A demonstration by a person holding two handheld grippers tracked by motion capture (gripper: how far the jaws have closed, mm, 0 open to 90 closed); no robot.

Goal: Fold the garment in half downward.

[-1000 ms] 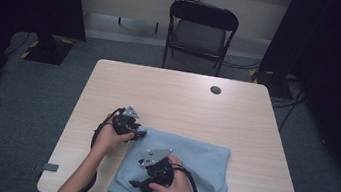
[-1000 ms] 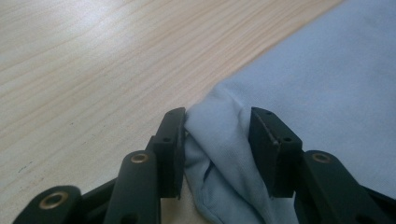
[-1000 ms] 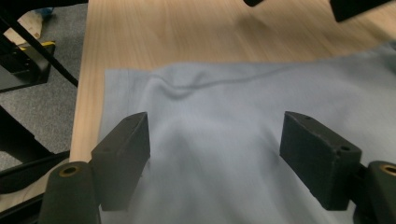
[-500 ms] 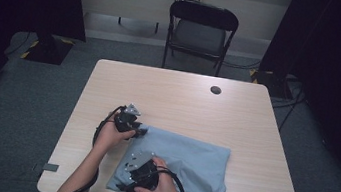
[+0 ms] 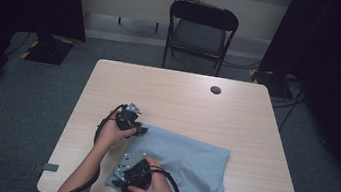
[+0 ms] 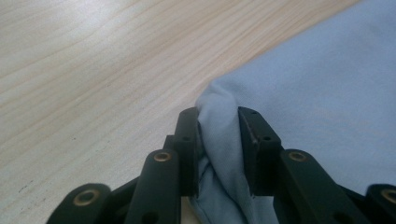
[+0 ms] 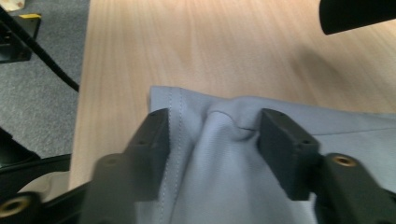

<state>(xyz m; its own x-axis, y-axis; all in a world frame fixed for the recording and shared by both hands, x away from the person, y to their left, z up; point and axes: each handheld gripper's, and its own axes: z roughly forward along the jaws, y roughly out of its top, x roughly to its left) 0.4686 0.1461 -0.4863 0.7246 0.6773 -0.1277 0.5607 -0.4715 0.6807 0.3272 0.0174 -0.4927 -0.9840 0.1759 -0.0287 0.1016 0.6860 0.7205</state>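
Note:
A light blue cloth [image 5: 190, 159] lies flat on the near half of the wooden table [image 5: 182, 103]. My left gripper [image 5: 141, 131] is at the cloth's far left corner. In the left gripper view its jaws [image 6: 218, 140] have just been closing and now pinch a raised fold of the cloth [image 6: 327, 93]. My right gripper [image 5: 115, 183] is at the cloth's near left corner, close to the table's front edge. In the right gripper view its jaws [image 7: 215, 135] have just been closing but still stand apart. A low ridge of cloth [image 7: 233, 186] bulges between them.
A black folding chair [image 5: 202, 30] stands behind the table. A small dark round disc [image 5: 216, 90] sits on the far side of the tabletop. Grey carpet [image 7: 37, 93] lies just past the table's left edge, with black cables on it.
My right hand has slid left along the cloth's near edge to its near left corner. The left hand has stayed at the far left corner.

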